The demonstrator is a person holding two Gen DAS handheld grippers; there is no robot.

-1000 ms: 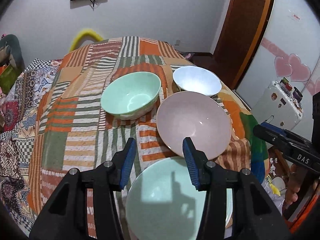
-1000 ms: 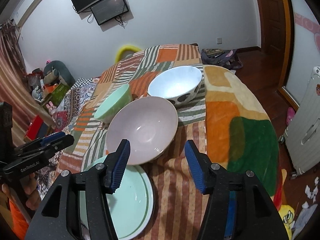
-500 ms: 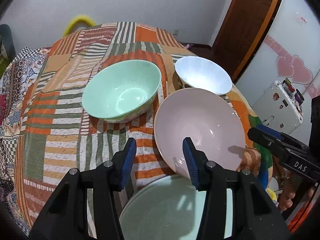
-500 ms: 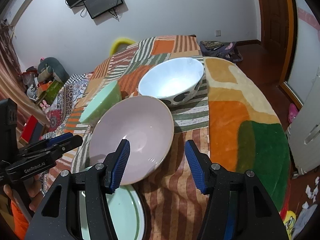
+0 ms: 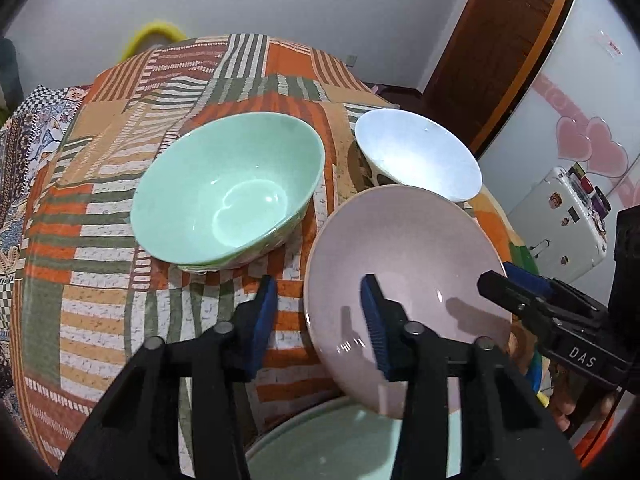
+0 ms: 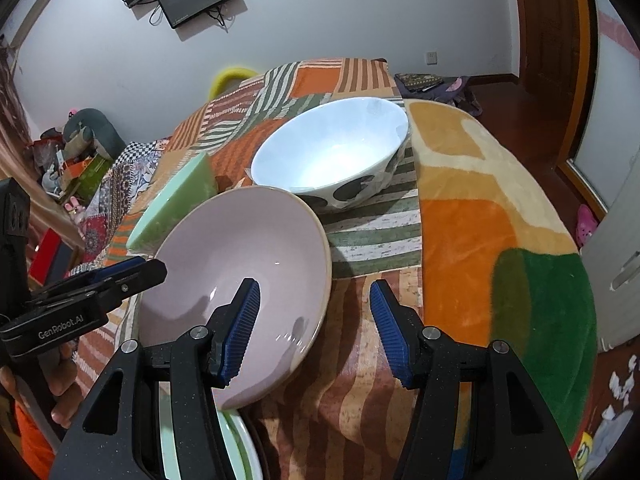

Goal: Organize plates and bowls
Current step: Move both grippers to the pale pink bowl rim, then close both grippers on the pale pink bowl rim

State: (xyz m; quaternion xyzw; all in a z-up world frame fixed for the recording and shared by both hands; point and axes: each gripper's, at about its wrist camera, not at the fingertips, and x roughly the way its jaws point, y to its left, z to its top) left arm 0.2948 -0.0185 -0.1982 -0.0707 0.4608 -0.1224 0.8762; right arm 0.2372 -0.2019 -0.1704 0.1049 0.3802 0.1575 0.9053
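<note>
A wide pink bowl (image 5: 404,256) sits on the patchwork cloth, its near edge over a pale green plate (image 5: 340,444). My left gripper (image 5: 320,316) straddles the bowl's left rim. Its jaws are closing, one pad inside the bowl and one outside, with a gap still showing. My right gripper (image 6: 316,316) stands open astride the pink bowl's (image 6: 240,280) right rim, pads apart from it. Behind are a green bowl (image 5: 228,192) and a white bowl (image 5: 416,160). Each gripper shows in the other's view: right gripper (image 5: 520,292), left gripper (image 6: 132,276).
The striped cloth (image 5: 80,240) drops away at left and near edges. An orange and green fleece blanket (image 6: 500,240) covers the right side. A white suitcase (image 5: 560,220) stands on the floor at right, a brown door (image 5: 500,40) behind. A hand (image 6: 60,380) holds the left gripper.
Both grippers have come forward and down onto the pink bowl, so its rims now lie between their fingers. The left fingers have drawn closer together. The bowls have not moved.
</note>
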